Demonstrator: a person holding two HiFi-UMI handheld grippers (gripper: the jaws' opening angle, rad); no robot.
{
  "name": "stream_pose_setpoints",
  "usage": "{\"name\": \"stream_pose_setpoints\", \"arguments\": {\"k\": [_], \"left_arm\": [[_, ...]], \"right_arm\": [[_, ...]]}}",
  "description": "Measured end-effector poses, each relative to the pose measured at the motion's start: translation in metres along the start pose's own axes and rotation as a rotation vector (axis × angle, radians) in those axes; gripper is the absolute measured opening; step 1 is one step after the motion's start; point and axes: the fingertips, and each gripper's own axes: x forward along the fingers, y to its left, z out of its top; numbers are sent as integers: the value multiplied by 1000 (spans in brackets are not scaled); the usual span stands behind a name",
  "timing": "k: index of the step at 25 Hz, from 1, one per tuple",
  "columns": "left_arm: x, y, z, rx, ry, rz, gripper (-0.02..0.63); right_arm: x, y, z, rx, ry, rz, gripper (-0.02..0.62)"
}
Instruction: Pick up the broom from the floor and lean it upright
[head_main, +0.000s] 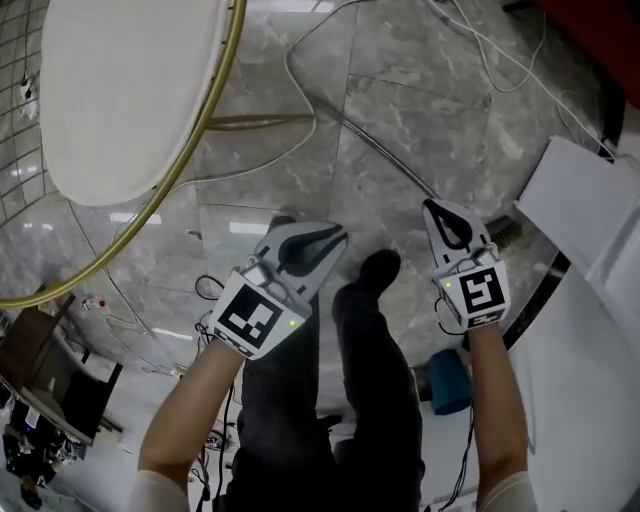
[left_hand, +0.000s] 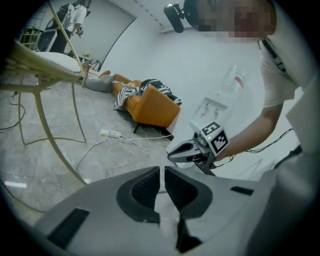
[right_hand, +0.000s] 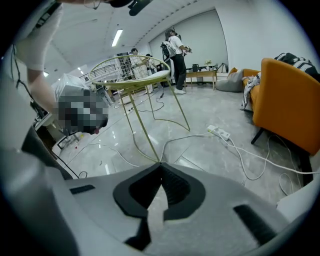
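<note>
My right gripper (head_main: 432, 205) is pressed together with nothing in it, and it hangs above the floor well apart from the round table (head_main: 130, 90). My left gripper (head_main: 338, 233) is nearer the table; its pads stand all but touching and it is empty too. Beyond them lies what I take to be the broom (head_main: 390, 160). Its thin handle rests flat on the marble and slants away from the table's gold rim. A dark, bristly head (head_main: 505, 235) sits at the end farthest from the table. I am at the reach-down stage, so nothing is gripped yet. To do this well, I should spread both sets of jaws before I reach the stick, because closed tips would only knock it and set it rolling. I would set the right gripper on the handle towards the head end and the left on the stretch nearer the table, each pair of pads square across the stick. A white cable (head_main: 300, 90) loops just beside the table's rim and seems to cross the handle's table-side end, so I should check that I pinch the stick alone. My shoe (head_main: 380, 268) is between the grippers, farther from the table than the left one, and I should lift clear of it. Then I can swing the head down and rest the handle against something steady.
</note>
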Motion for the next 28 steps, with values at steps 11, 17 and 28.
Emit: {"name": "stream_pose_setpoints", "arguments": {"k": [11,17,28], "left_arm": [[57,35,-85,77,51,-59,29],[84,62,-118,100,71,-84,29],[125,82,-151,110,90,-138,29]], "right_arm": [[83,-28,-97,-36,57,-10,44],[137,-43,-146,-74,107,4,84],[197,-57,-221,-185,235,18,91]]}}
